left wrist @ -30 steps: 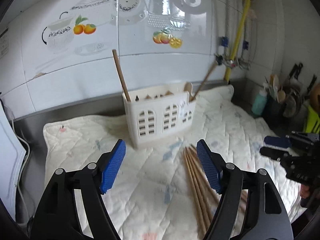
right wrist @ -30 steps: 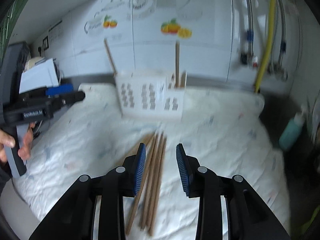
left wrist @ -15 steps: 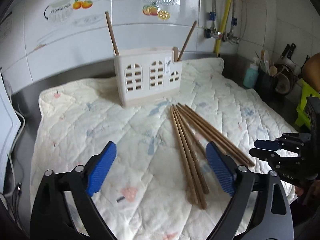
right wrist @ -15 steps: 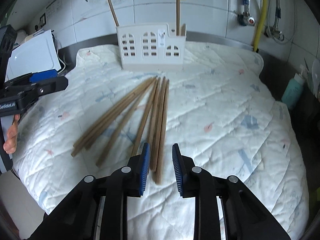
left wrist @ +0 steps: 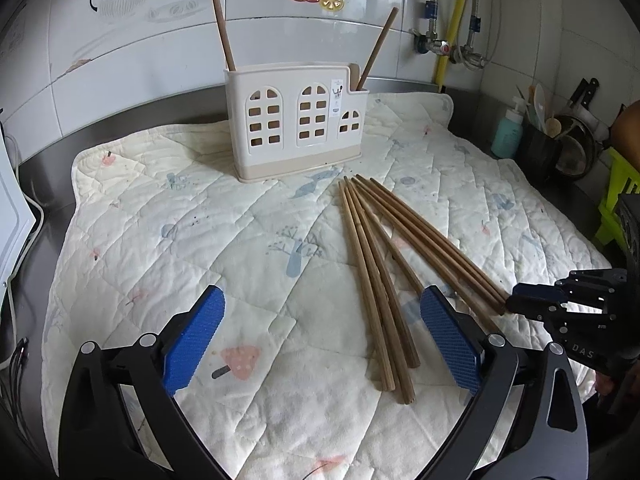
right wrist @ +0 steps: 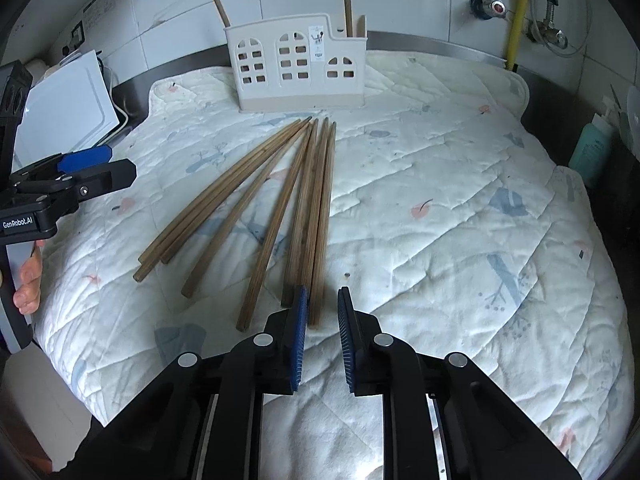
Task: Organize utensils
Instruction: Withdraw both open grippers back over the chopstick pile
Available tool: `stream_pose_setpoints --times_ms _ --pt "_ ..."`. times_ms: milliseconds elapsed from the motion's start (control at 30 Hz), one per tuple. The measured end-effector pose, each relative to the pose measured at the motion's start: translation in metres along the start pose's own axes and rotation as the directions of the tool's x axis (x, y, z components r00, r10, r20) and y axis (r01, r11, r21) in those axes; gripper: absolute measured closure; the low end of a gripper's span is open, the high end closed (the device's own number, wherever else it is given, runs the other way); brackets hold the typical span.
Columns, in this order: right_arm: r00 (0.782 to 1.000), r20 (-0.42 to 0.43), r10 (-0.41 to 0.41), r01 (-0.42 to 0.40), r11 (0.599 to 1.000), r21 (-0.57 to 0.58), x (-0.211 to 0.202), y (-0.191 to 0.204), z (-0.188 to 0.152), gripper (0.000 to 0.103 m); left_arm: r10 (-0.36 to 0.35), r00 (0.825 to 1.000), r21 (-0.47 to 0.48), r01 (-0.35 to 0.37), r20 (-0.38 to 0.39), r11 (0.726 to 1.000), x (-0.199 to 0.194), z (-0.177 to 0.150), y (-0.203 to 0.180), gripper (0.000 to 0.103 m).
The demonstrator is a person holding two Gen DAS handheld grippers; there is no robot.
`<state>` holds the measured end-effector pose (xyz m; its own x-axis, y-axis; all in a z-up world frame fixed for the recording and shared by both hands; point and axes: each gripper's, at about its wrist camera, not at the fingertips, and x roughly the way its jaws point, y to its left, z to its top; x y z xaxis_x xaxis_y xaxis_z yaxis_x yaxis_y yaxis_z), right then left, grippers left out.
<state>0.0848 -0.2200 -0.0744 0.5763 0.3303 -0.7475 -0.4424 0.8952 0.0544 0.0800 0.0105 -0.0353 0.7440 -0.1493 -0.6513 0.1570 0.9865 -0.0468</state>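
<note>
Several long wooden chopsticks (left wrist: 380, 264) lie fanned on a quilted white mat (left wrist: 240, 240); they also show in the right wrist view (right wrist: 296, 208). A cream utensil holder (left wrist: 296, 124) stands at the back of the mat with two chopsticks upright in it; it also shows in the right wrist view (right wrist: 298, 64). My left gripper (left wrist: 320, 336) is wide open and empty, above the mat near the chopsticks' near ends. My right gripper (right wrist: 322, 320) is open by a narrow gap, empty, just behind the near ends of the rightmost chopsticks.
A teal bottle (left wrist: 507, 132) and a dark pot of kitchen tools (left wrist: 560, 148) stand at the right. A white board (right wrist: 64, 108) leans at the left. Tiled wall and a yellow pipe (left wrist: 454, 20) lie behind the holder.
Both grippers have pulled back from the holder and lowered toward the mat. The chopsticks' near ends now lie close in front of the fingers. The right jaws have narrowed slightly.
</note>
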Motion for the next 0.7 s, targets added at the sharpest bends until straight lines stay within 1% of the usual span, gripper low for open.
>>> stream_pose_setpoints --times_ms 333,700 --pt "1.000 0.002 -0.024 0.024 1.000 0.018 0.002 -0.005 0.001 0.091 0.010 0.999 0.014 -0.010 -0.031 1.000 0.004 -0.010 -0.001 0.006" --pt "1.000 0.001 -0.023 0.023 0.999 0.031 0.006 -0.010 0.007 0.091 0.020 0.997 0.041 -0.017 -0.077 0.999 0.017 -0.018 -0.007 0.006"
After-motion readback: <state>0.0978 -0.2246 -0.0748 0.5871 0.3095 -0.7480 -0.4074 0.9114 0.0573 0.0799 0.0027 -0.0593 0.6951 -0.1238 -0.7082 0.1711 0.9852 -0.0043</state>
